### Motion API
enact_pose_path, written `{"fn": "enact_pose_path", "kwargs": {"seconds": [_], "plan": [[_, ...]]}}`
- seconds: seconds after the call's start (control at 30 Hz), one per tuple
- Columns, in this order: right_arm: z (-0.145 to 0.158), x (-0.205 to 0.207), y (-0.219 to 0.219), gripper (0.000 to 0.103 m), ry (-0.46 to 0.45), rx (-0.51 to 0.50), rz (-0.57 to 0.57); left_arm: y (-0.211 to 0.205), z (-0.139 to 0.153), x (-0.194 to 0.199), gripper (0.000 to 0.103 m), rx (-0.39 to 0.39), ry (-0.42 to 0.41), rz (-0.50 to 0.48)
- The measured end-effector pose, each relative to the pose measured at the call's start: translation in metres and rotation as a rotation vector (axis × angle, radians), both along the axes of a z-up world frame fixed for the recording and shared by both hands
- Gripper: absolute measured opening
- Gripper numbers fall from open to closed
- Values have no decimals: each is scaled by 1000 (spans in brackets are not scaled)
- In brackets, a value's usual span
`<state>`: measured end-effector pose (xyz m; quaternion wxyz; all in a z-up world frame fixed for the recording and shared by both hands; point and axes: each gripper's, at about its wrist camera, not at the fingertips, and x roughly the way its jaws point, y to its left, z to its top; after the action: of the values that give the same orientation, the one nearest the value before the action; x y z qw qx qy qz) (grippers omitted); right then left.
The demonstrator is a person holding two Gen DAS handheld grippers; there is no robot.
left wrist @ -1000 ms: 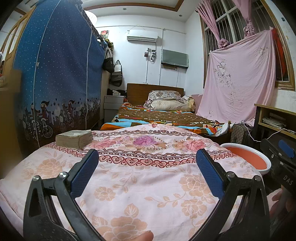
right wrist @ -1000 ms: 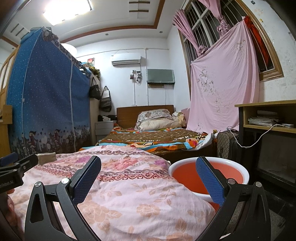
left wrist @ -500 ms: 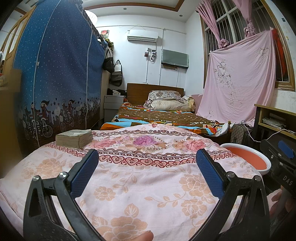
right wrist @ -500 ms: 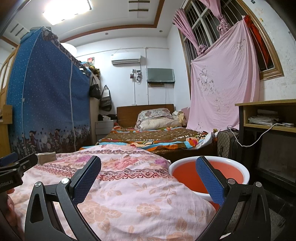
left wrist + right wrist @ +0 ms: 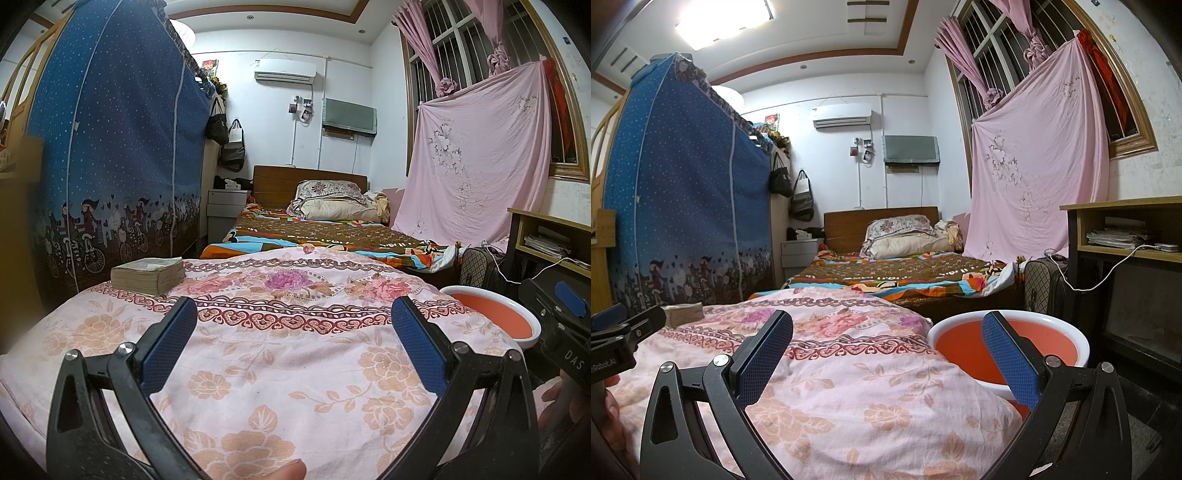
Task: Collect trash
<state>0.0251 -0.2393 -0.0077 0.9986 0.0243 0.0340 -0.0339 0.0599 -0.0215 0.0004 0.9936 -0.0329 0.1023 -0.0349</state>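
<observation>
1. Low in both frames, the left gripper (image 5: 293,332) and right gripper (image 5: 886,349) gape wide, holding nothing.
2. No trash shows on the floral quilt (image 5: 280,350).
3. Lower right, the basin (image 5: 1008,343) looks bare: collecting either pending or finished.

Quilt (image 5: 280,354) showing pink with peach and magenta florals; basin (image 5: 1008,345) showing orange inside, white rim; wardrobe cover (image 5: 110,147) showing blue, white-dotted; gripper pads (image 5: 168,347) showing blue.
</observation>
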Motion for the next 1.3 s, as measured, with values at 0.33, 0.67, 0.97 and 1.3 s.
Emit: {"fn": "enact_pose_path", "kwargs": {"seconds": [0.33,0.67,0.97,1.3], "plan": [[1,0,0,103,0,1,0,0,0,0,92,-1,0,0],[1,0,0,103,0,1,0,0,0,0,91,-1,1,0],[2,0,0,103,2,1,0,0,0,0,91,-1,1,0],[2,-1,0,103,2,1,0,0,0,0,91,-2,1,0]]}}
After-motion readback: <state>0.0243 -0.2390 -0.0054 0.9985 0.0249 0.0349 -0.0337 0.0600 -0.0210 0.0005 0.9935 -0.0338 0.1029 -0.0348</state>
